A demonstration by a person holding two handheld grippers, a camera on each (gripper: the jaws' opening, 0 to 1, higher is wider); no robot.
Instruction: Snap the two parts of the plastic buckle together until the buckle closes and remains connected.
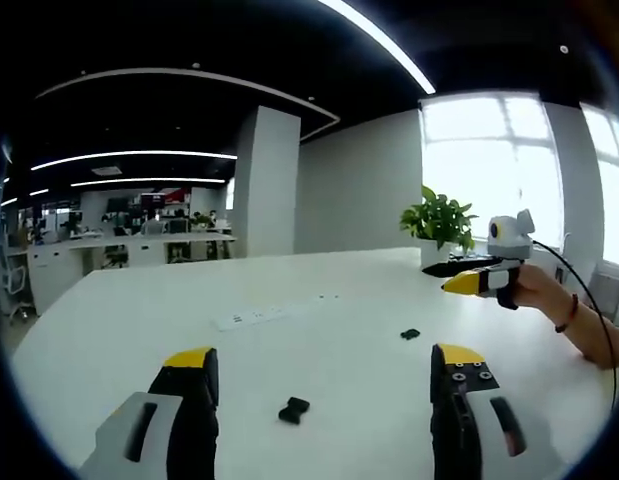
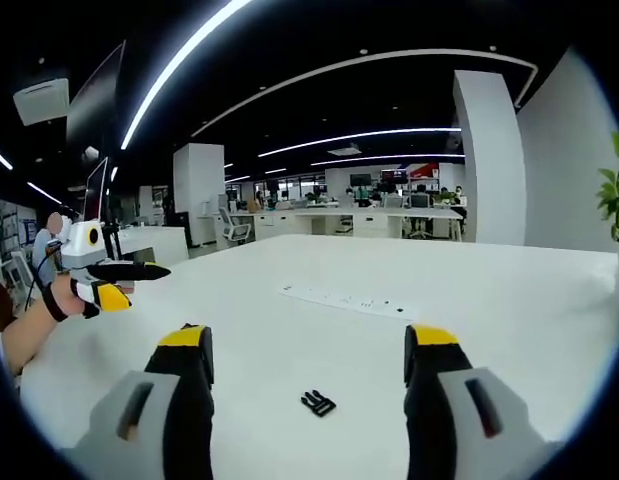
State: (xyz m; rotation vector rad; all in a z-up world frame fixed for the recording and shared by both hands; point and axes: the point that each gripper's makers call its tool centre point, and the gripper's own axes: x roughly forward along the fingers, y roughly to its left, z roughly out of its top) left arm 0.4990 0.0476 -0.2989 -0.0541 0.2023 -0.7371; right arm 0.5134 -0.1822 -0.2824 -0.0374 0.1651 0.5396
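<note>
Two small black buckle parts lie apart on the white table (image 1: pixel 139 330): one part (image 1: pixel 294 409) close in front of my left gripper (image 1: pixel 324 362), between its jaws, and the other part (image 1: pixel 410 334) farther off to the right. My left gripper is open and holds nothing. A hand holds my right gripper (image 1: pixel 459 283) above the table's right side in the left gripper view. In the right gripper view, my right gripper (image 2: pixel 307 345) is open and empty, with a black buckle part (image 2: pixel 317 403) on the table between its jaws. The left gripper (image 2: pixel 139 283) hangs at the left, held by a hand.
A white power strip (image 1: pixel 251 317) (image 2: pixel 349 300) lies across the middle of the table. A potted plant (image 1: pixel 441 222) stands at the table's far edge by the window. Office desks and chairs sit far behind.
</note>
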